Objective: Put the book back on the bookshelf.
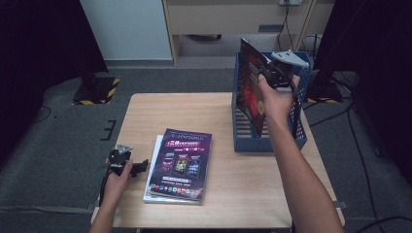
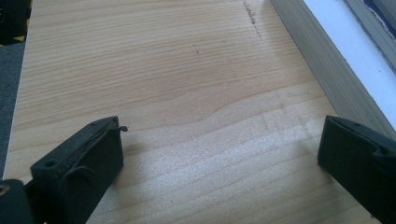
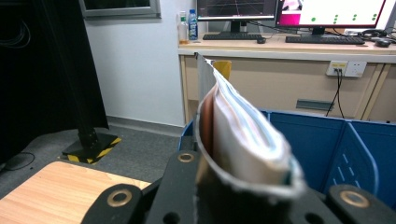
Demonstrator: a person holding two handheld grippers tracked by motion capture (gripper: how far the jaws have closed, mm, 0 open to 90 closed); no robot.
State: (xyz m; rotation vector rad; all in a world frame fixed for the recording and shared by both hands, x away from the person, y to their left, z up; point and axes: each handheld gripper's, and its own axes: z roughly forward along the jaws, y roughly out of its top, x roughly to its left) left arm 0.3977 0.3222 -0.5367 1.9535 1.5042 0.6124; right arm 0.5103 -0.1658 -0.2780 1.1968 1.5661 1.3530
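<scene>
From the high view, the right gripper [image 1: 270, 74] holds a magazine [image 1: 251, 92] on its edge over the blue rack [image 1: 272, 141]. The magazine stands tall, top tipped away from the person, cover facing left. The right gripper view shows something else: the jaws are squeezed tight on the magazine [image 3: 243, 144], and its pages bend into a curve. The cover cannot be read there. The left gripper [image 1: 127, 164] rests on the table [image 1: 170, 111] beside a stack of books [image 1: 179, 165]. Its jaws stand wide apart with nothing between them. The book edge [image 2: 327, 65] is cut off at the side.
</scene>
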